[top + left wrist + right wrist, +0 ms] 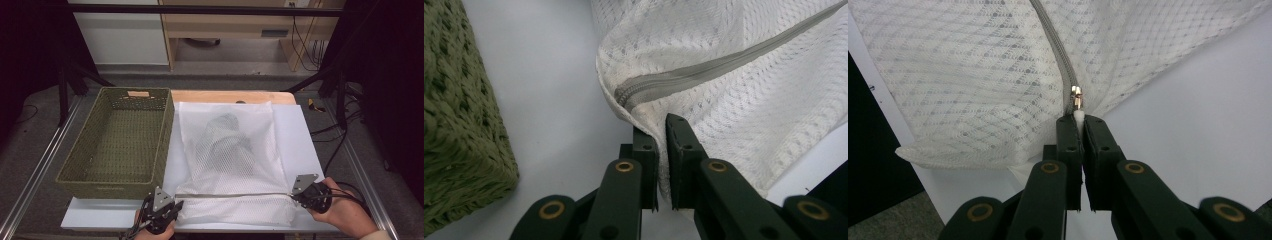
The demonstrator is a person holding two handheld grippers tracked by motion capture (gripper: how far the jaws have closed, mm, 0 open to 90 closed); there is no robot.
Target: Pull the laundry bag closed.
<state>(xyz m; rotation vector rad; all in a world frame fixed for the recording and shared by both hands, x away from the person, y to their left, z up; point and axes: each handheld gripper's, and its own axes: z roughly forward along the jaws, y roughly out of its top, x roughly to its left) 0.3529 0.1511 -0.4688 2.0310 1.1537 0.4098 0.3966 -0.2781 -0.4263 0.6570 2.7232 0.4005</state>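
Zipper [232, 195] drawn fully shut along mesh bag [227, 150], stretched between tongs. Left gripper [167, 209] clamped on bag corner, right gripper [300, 192] on zipper pull [1077, 107]. Probably left: moving bag into basket [120, 145] beside left gripper.

Looks like a lab or some test room set up for recording, not anyone's home. The table [300, 130] has a plain white sheet over it and sits inside a black metal frame [200, 9] with legs and braces on both sides. Loose cables [305, 40] hang down by a pale wooden desk [225, 25] at the back, the floor [30, 150] is grey carpet, and metal rails [35, 165] run along both sides of the table.
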